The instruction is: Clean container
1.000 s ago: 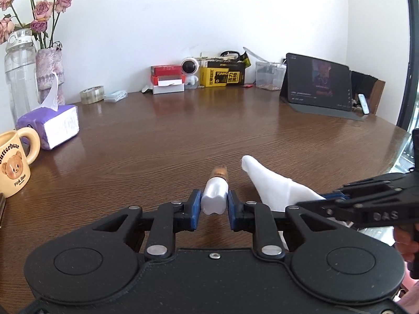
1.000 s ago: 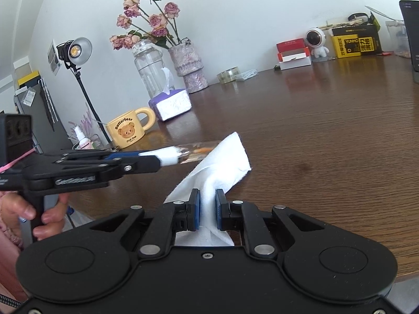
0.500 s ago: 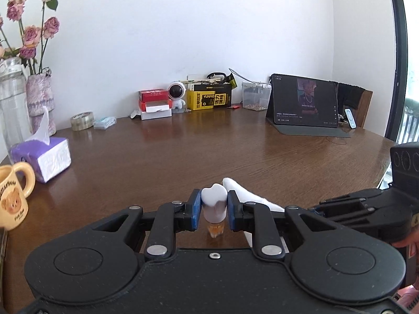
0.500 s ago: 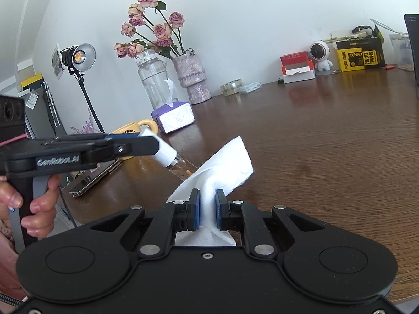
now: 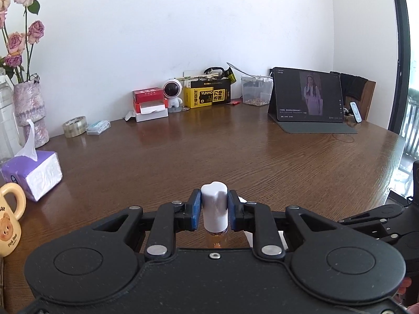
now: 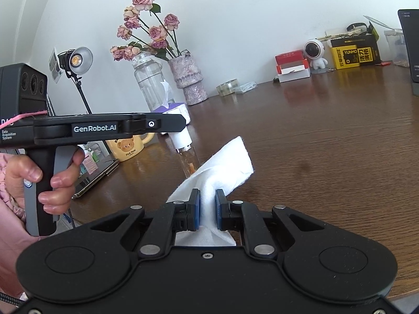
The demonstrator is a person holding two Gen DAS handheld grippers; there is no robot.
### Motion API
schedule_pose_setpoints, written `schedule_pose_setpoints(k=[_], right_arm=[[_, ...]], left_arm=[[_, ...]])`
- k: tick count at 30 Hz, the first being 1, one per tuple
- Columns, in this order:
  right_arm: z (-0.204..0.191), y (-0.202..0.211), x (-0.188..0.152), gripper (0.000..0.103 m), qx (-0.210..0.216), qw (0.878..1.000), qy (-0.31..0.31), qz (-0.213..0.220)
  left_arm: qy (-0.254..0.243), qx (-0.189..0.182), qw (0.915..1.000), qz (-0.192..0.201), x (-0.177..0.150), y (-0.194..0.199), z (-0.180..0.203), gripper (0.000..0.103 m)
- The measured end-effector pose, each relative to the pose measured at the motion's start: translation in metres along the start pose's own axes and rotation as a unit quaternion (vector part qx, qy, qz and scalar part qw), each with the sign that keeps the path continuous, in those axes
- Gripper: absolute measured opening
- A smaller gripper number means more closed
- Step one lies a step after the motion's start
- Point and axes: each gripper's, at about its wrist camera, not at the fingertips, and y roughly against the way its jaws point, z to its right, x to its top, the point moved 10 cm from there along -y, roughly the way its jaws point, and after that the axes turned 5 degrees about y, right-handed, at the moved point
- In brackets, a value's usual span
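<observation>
Two grippers are busy at the near edge of the table (image 6: 327, 144). Nearest in the right view, the right gripper (image 6: 207, 213) has its blue fingers squeezed shut on a white cloth (image 6: 222, 167), which sticks up like a little sail. Just behind the cloth is the tube (image 6: 189, 161), the small clear container with a white cap (image 5: 214, 209) and something orange inside. The left gripper (image 5: 214, 209) has its fingers clamped on the cap, so the tube hangs down, tipped a bit, with its low end hidden behind the cloth. I cannot tell if the cloth and the tube touch yet, or if some wiping is already done. To clean it well, I think the left gripper should hold the cap tight and steady, while the cloth rubs up and down the glass and goes all around it. The cap may slip if the cloth pushes too hard. Left of the tube, a hand (image 6: 39, 183) grips the black handle. Behind the tube is a bear mug (image 6: 131, 147), then a tissue box (image 5: 34, 174), and far back a vase (image 6: 188, 78) of pink flowers.
</observation>
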Motion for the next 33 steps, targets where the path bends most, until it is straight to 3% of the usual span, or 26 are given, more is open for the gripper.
schedule_pose_setpoints(k=[17,25,33], right_arm=[[-0.004,-0.002,0.001,0.013,0.008,1.0,0.007,0.0],[-0.026,0.008,0.027,0.013,0.026,0.997,0.034,0.067],[-0.02,-0.013,0.011,0.013,0.024,0.999,0.026,0.026]], left_arm=[[0.001,0.002,1.0,0.006,-0.006,0.007,0.002,0.021],[0.019,-0.006,0.9998,-0.005,-0.012,0.006,0.001,0.021],[0.031,-0.009,0.9995,-0.004,-0.011,0.005,-0.004,0.021]])
